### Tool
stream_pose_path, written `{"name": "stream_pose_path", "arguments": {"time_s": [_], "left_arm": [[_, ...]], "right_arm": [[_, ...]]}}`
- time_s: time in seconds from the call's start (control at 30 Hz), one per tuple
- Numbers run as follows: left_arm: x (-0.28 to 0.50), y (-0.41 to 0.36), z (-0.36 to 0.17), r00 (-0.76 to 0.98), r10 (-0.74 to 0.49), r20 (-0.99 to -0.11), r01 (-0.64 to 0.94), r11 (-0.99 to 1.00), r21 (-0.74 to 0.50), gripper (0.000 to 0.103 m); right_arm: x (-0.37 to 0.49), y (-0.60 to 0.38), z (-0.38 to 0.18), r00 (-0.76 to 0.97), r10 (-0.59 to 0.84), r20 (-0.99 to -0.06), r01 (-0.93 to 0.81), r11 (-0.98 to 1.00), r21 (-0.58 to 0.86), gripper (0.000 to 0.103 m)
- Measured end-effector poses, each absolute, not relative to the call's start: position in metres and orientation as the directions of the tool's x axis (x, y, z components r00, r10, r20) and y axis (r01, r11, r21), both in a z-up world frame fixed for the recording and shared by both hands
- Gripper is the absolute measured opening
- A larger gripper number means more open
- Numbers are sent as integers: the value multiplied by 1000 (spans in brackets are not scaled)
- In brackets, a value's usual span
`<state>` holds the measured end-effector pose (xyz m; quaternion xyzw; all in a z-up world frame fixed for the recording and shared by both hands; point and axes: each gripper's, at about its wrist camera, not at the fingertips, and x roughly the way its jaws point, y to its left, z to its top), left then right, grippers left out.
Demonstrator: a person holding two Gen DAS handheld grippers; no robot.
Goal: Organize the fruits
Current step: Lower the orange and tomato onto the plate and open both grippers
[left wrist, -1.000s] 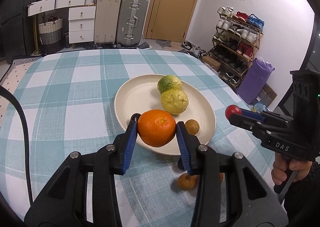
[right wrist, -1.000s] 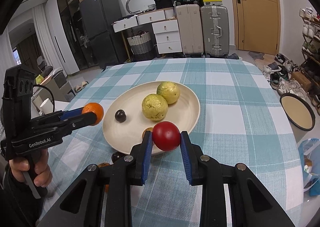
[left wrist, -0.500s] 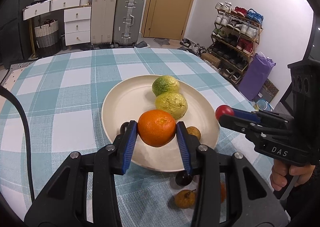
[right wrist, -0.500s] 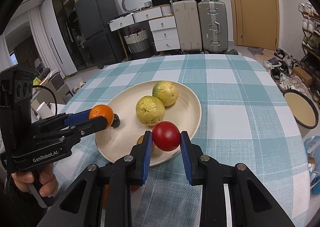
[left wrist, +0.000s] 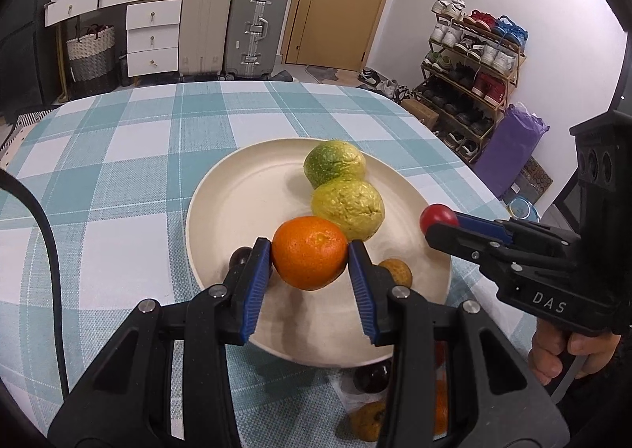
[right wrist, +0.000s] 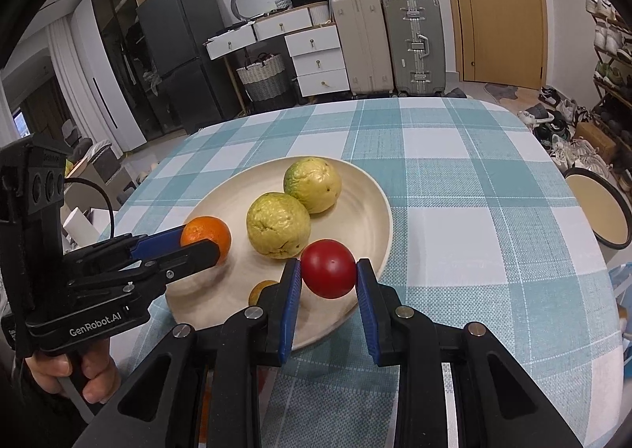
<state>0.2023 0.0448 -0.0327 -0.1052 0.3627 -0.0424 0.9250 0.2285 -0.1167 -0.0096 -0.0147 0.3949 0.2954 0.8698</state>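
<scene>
A cream plate (left wrist: 245, 211) (right wrist: 367, 211) on the checked tablecloth holds two yellow-green guavas (left wrist: 347, 207) (right wrist: 278, 224), a small brown fruit (left wrist: 397, 272) and a dark round fruit (left wrist: 239, 256). My left gripper (left wrist: 310, 254) is shut on an orange (left wrist: 310, 252) (right wrist: 207, 236) and holds it over the plate's near-left part. My right gripper (right wrist: 328, 268) is shut on a red tomato (right wrist: 328, 268) (left wrist: 436, 217) over the plate's near-right rim.
On the cloth in front of the plate lie a dark fruit (left wrist: 373, 377) and a brown fruit (left wrist: 365, 422), partly hidden by my left gripper. A round stool (right wrist: 596, 211) stands beside the table on the right. Suitcases, drawers and a shoe rack stand beyond.
Both grippers have moved forward over the plate, each still shut on its fruit. The orange is now above the plate's inside, the tomato above its near rim.
</scene>
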Motion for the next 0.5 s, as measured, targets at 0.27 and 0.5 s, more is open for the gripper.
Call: {"name": "stream_pose_path", "arguments": {"time_s": [0.27, 0.5], "left_arm": [[209, 42, -37, 733, -124, -669, -7, 982, -189, 37], [210, 39, -38, 728, -121, -675, 1, 985, -175, 37]], "right_arm": [[236, -108, -15, 516, 486, -705, -517, 833, 195, 29], [240, -103, -17, 507, 463, -727, -516, 839, 175, 29]]}}
